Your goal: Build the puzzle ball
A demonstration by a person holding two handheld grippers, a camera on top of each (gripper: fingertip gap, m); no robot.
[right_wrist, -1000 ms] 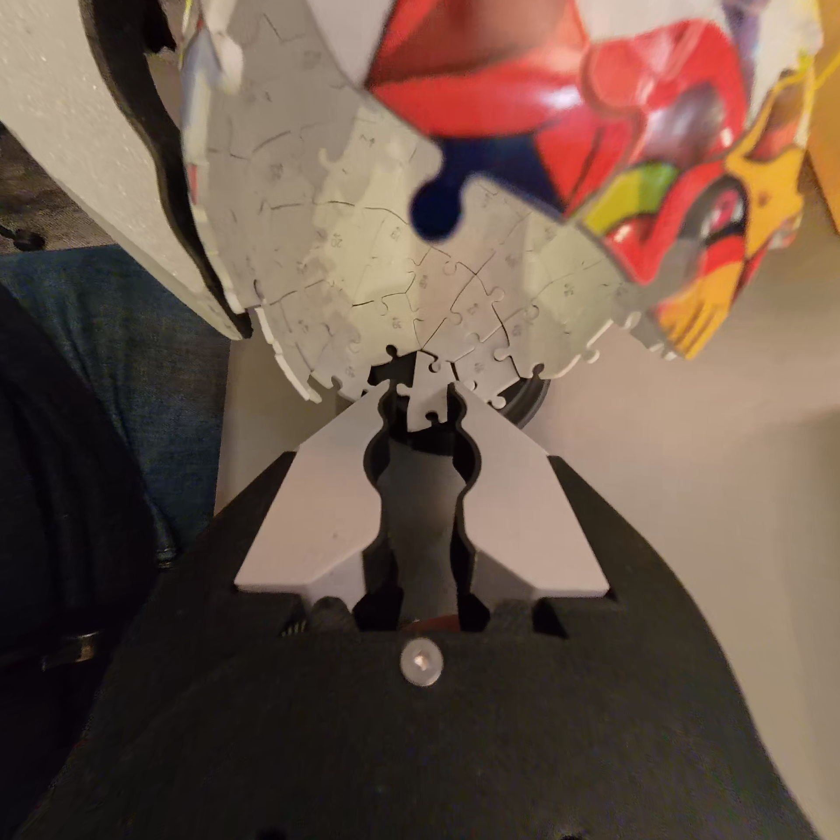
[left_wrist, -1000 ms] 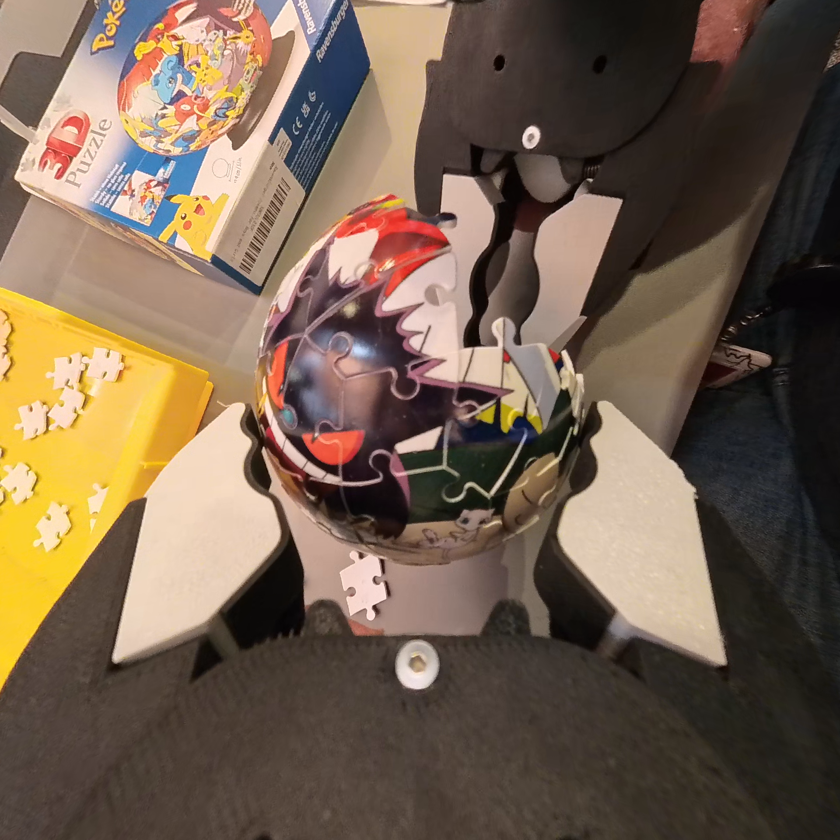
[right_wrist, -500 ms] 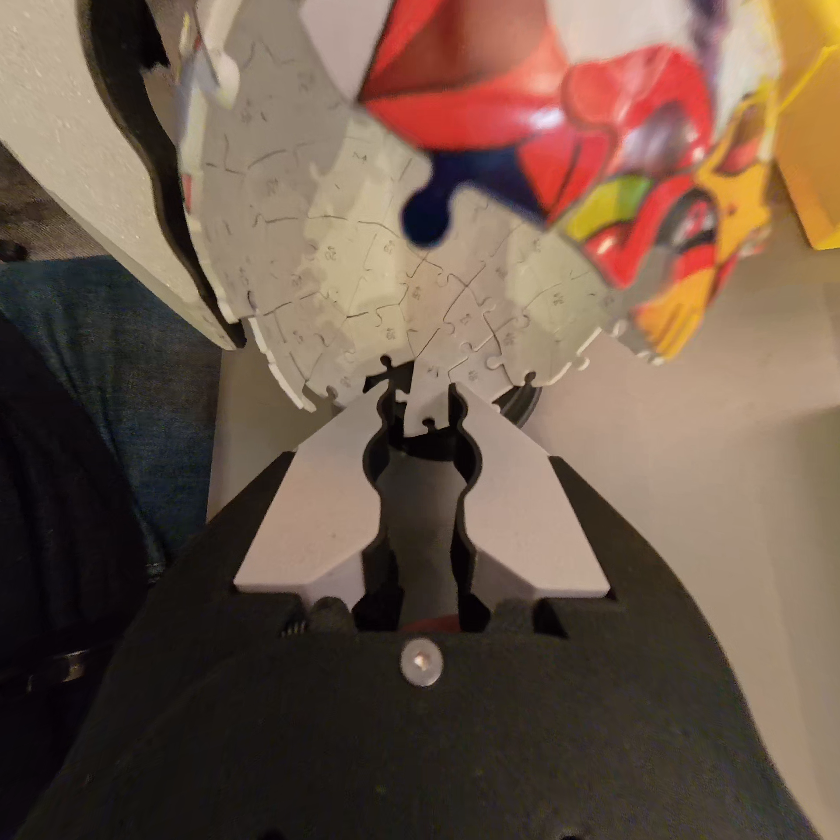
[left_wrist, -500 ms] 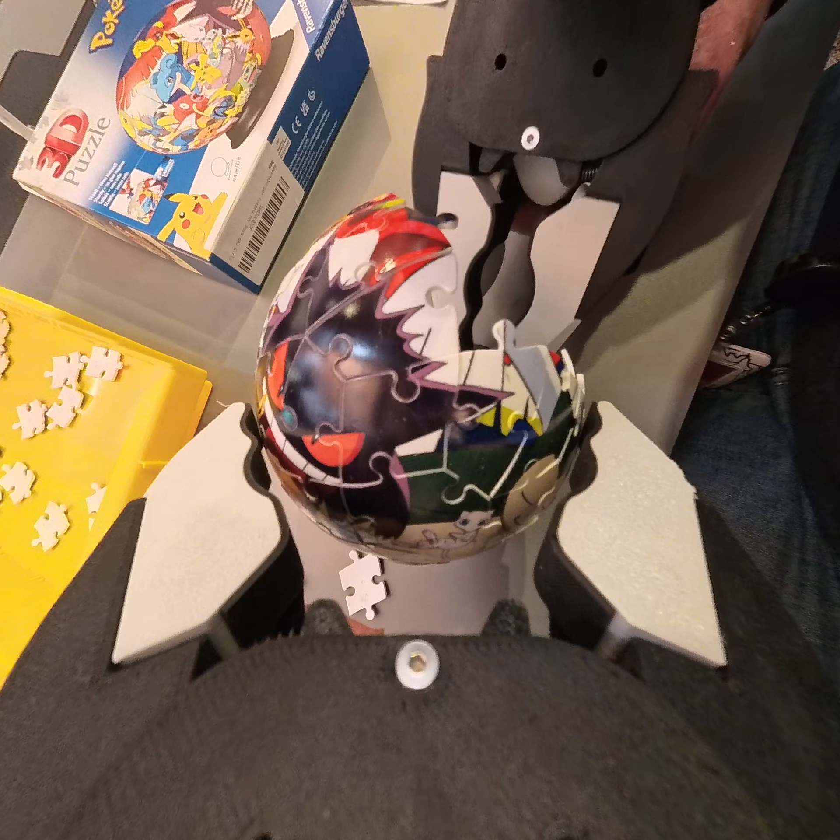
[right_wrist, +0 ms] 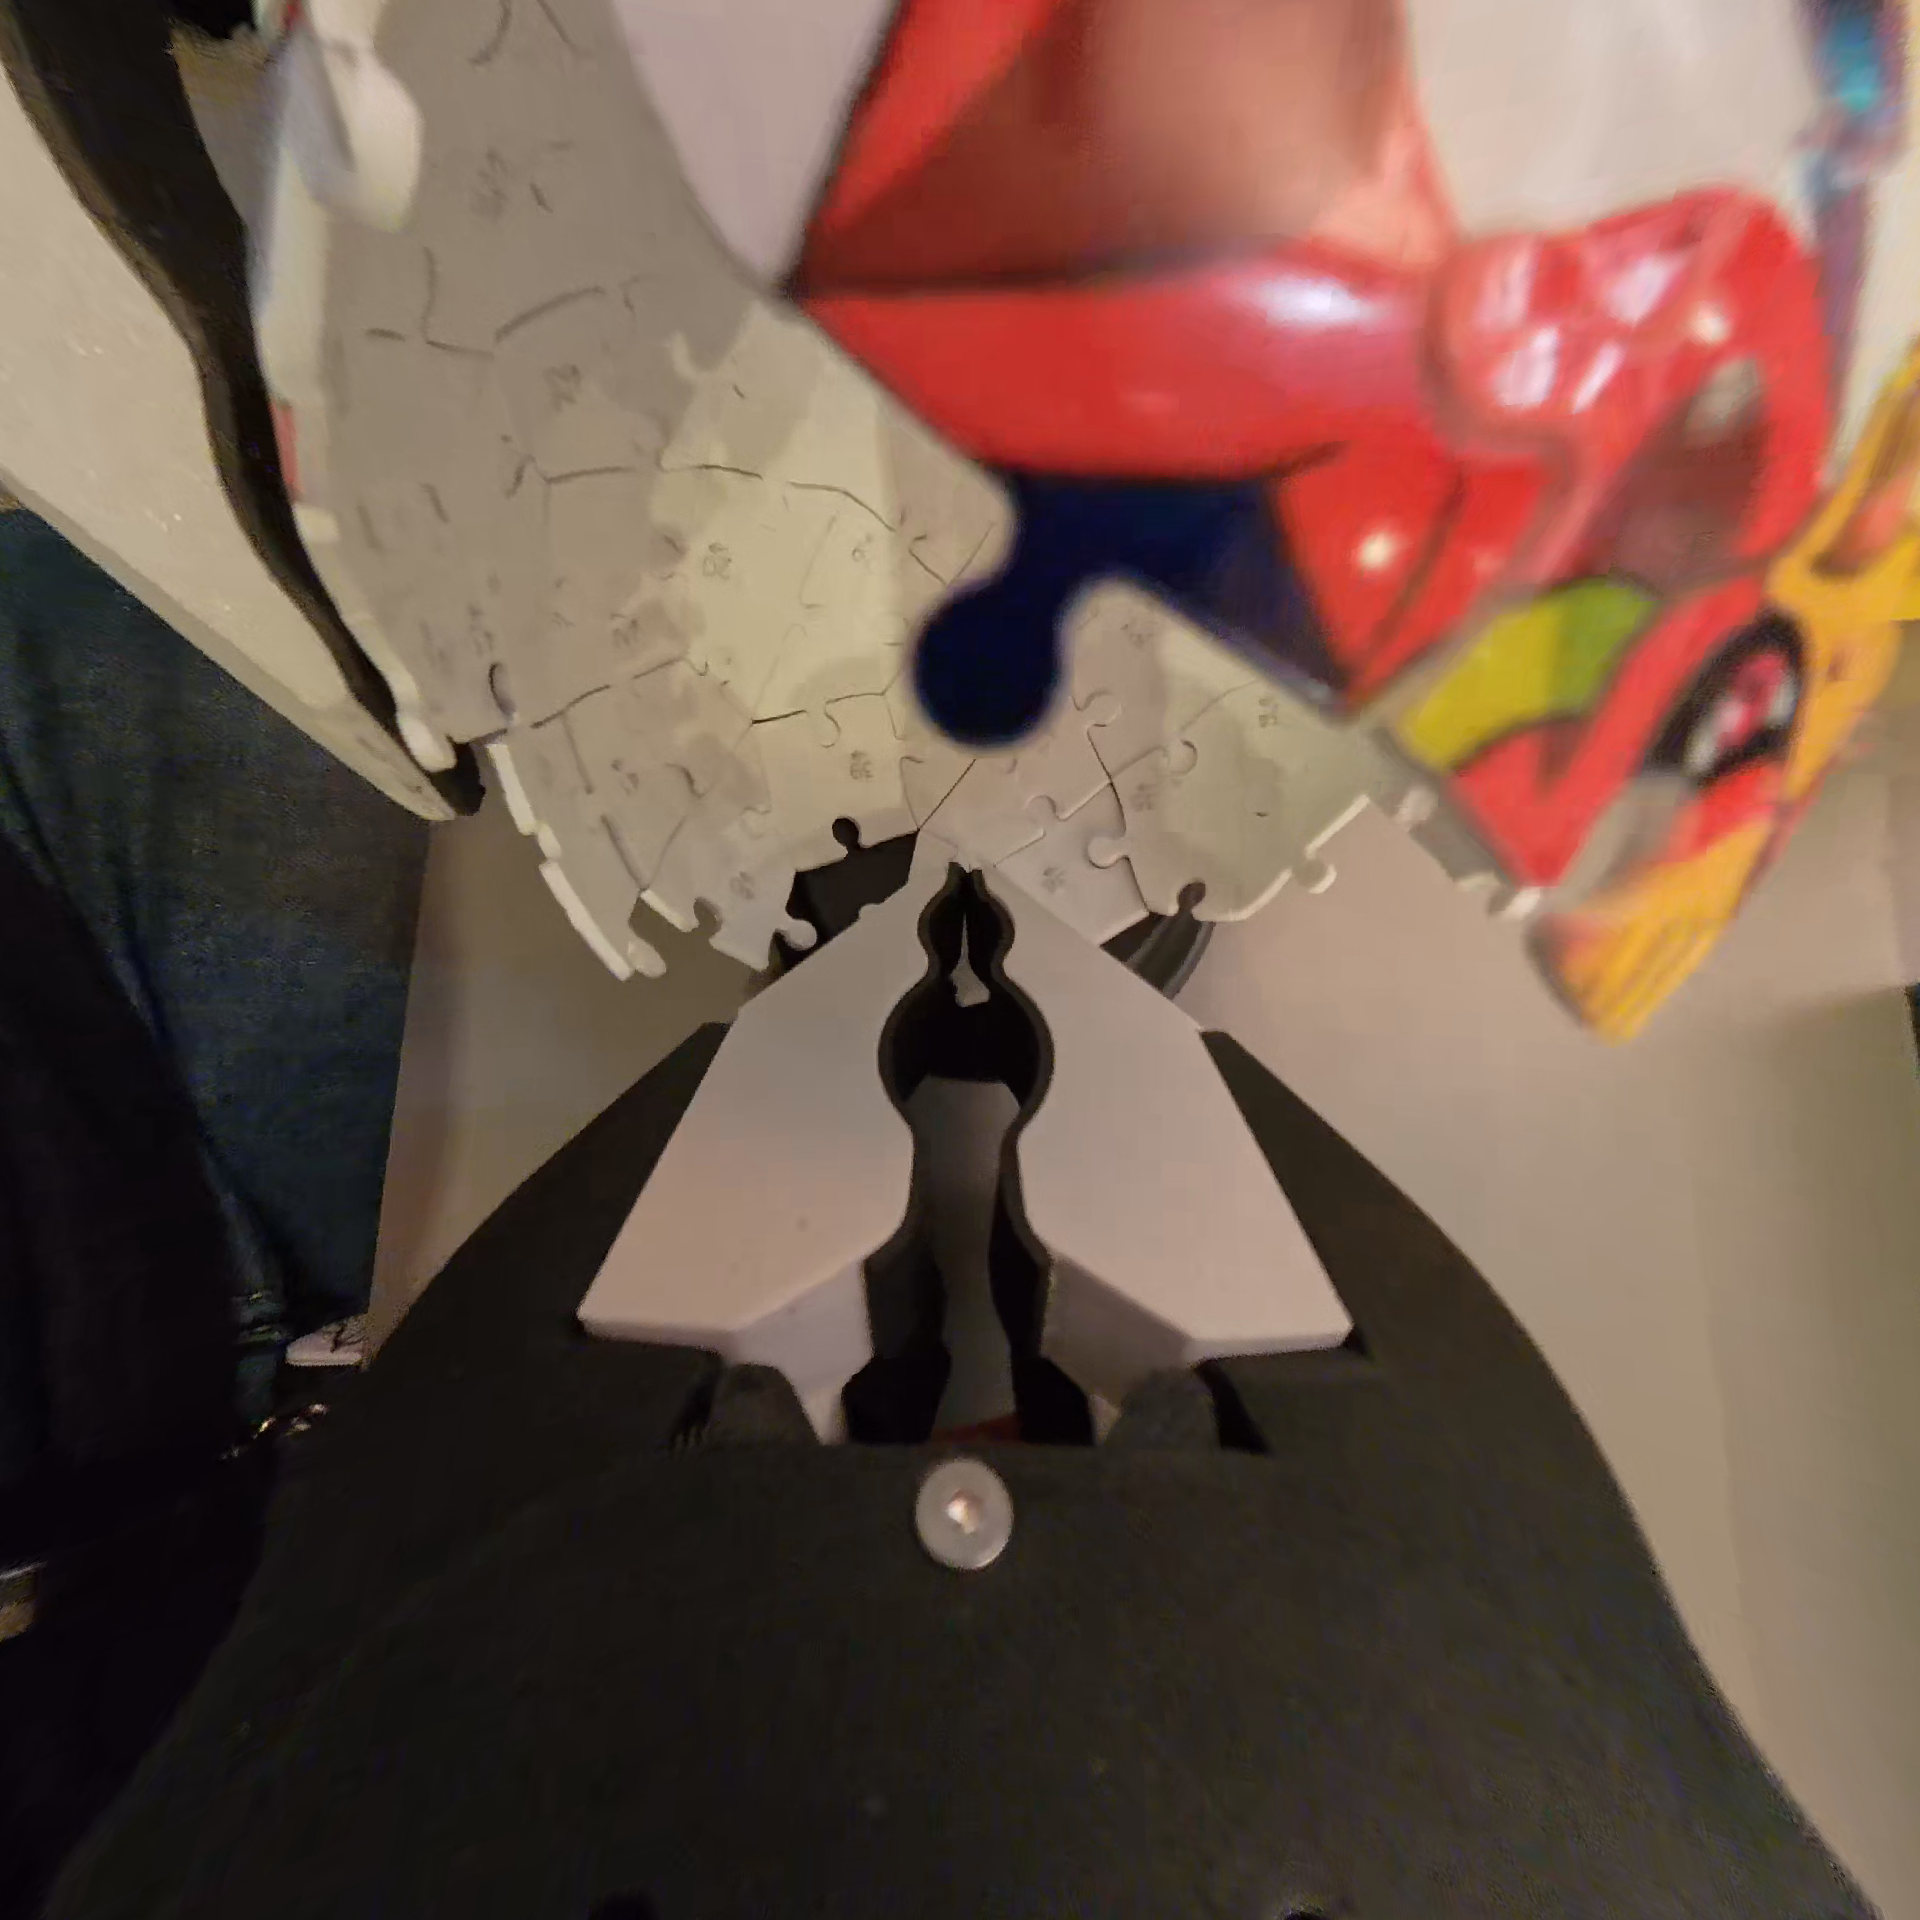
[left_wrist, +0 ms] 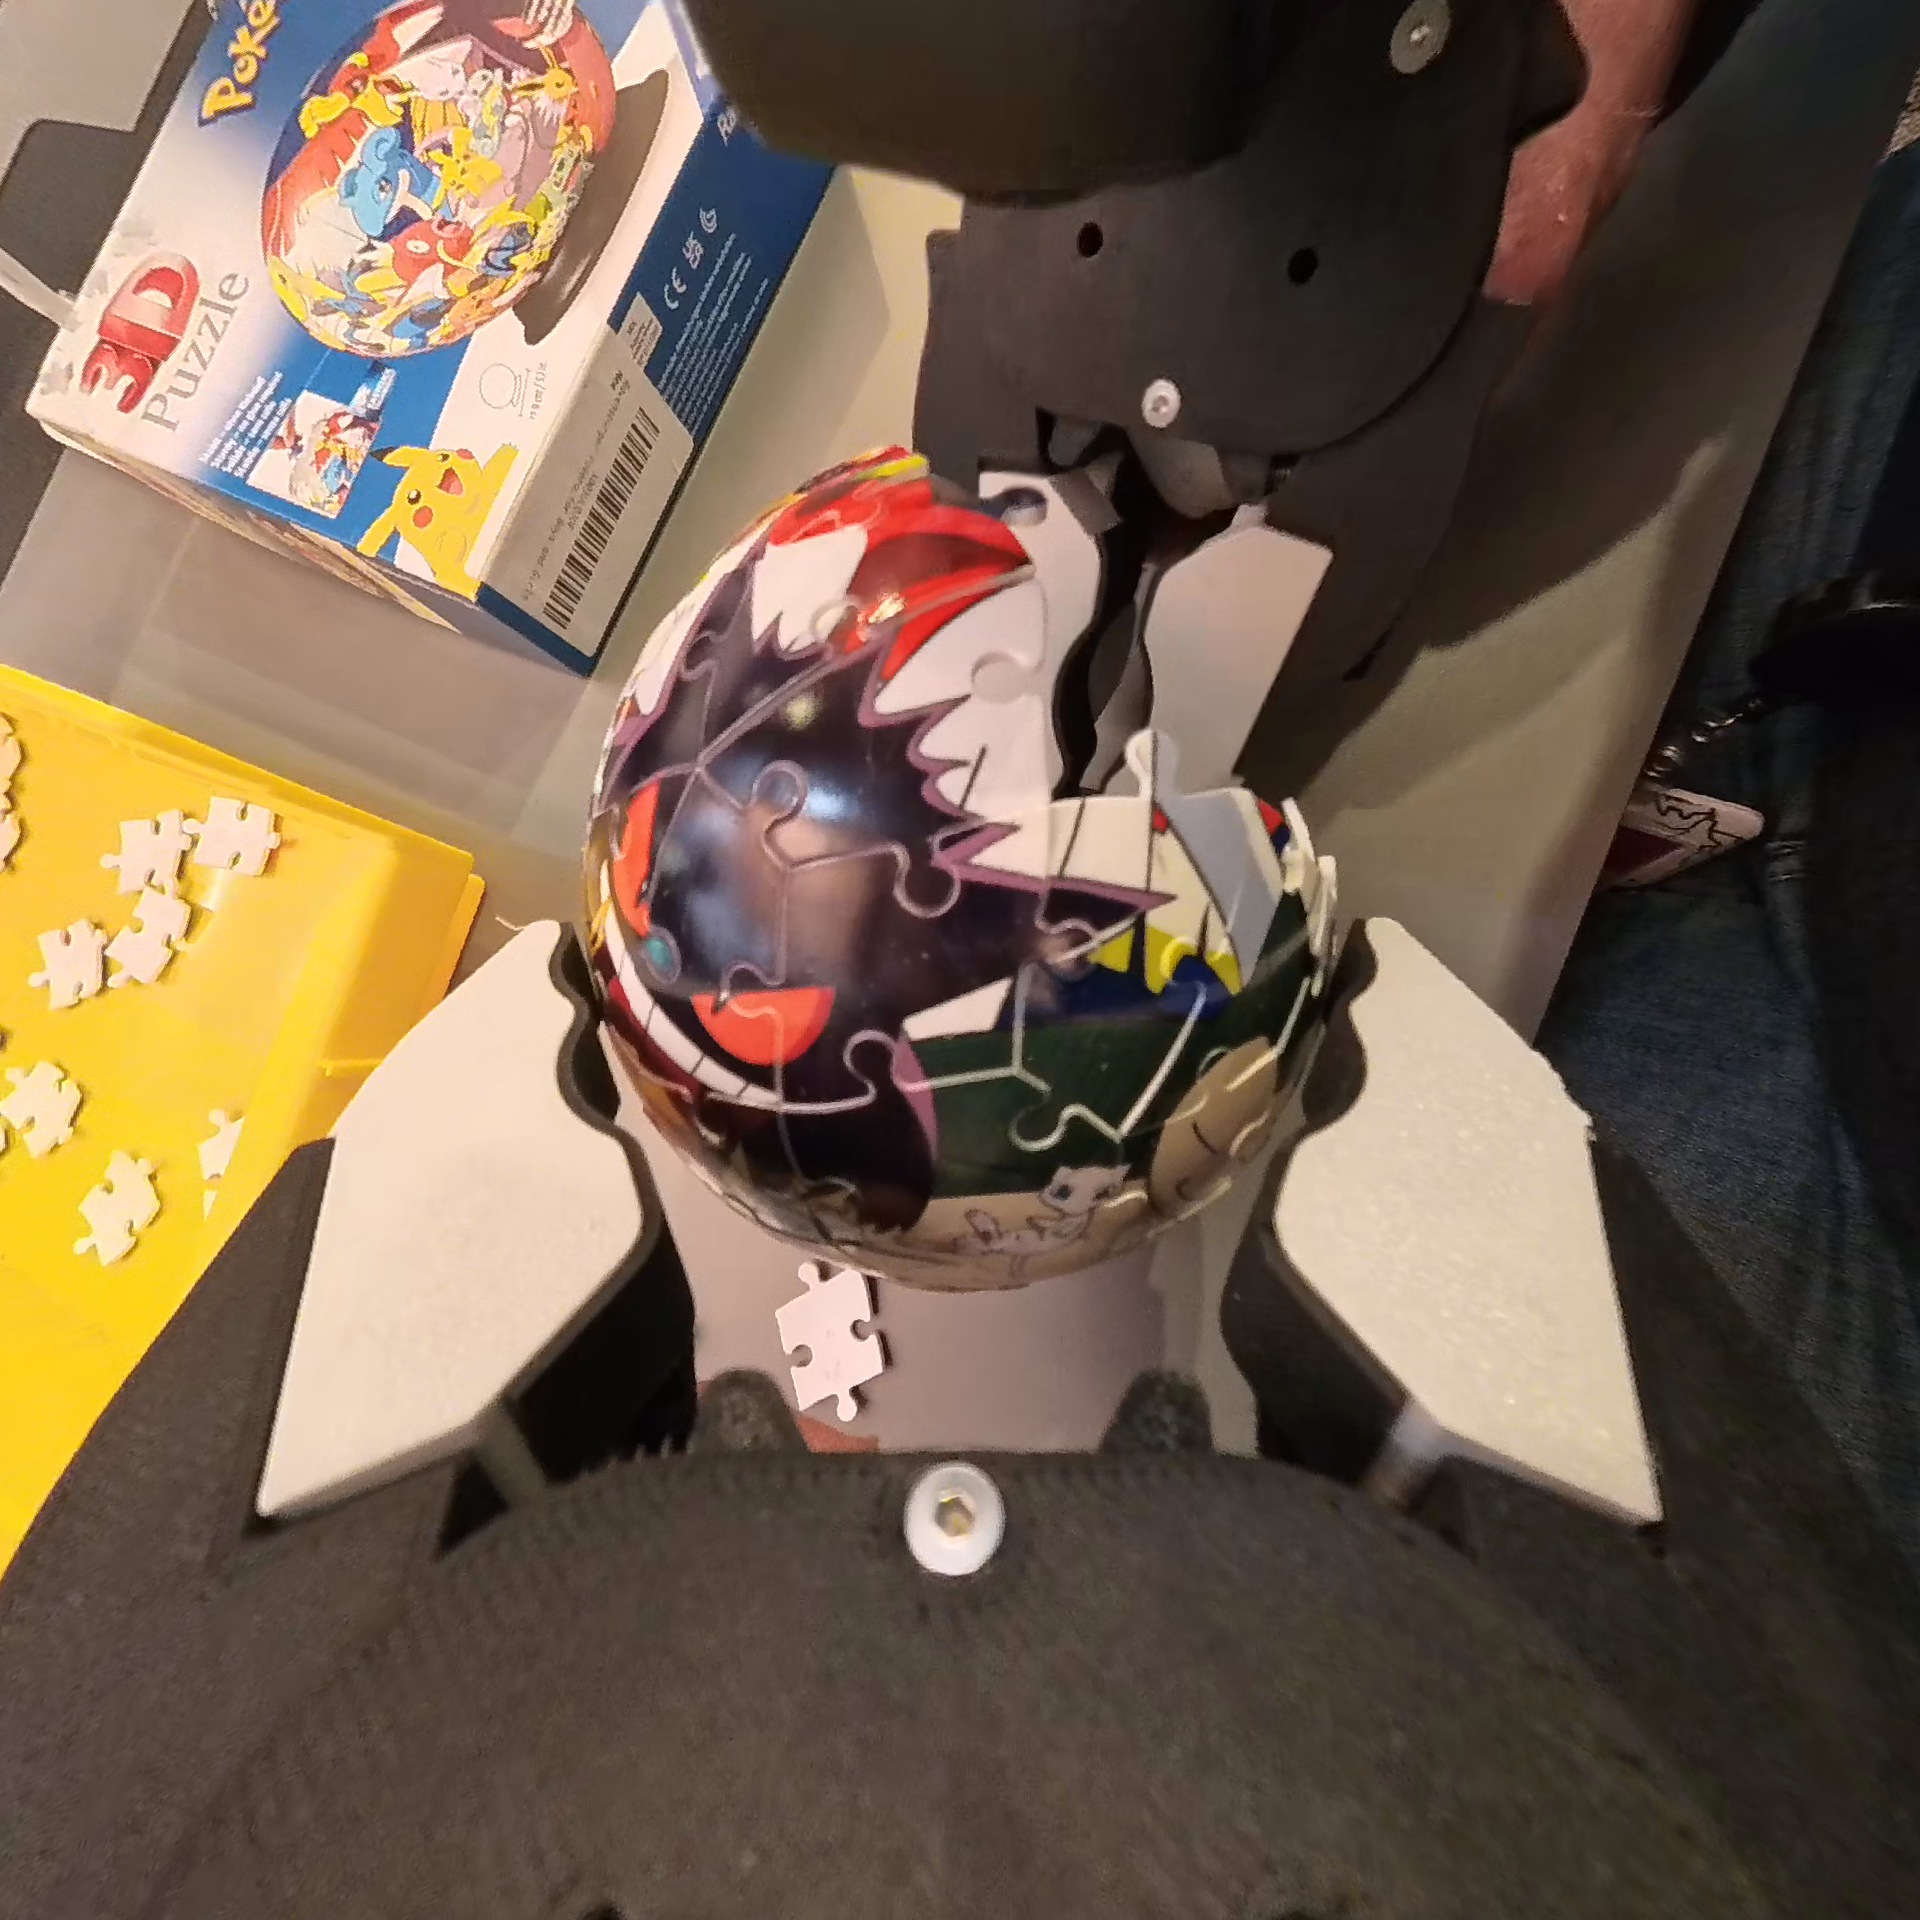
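My left tool clamps the half-built puzzle ball by its sides. My right tool, nearly closed, pinches 1 piece at the open rim. The hollow shell looks fragile; I'd grip lightly.

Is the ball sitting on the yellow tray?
No, the ball is held between the left gripper's fingers, while the yellow tray beside it holds only loose pieces.

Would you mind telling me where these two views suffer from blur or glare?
Left wrist view: mostly sharp; a soft white glare sits on the ball's dark glossy panel, and straight edges bow from the wide-angle lens. Right wrist view: the ball's red outer shell is very close and blurred, with small highlights; the pale inner side is softer too, while the right gripper stays fairly sharp.
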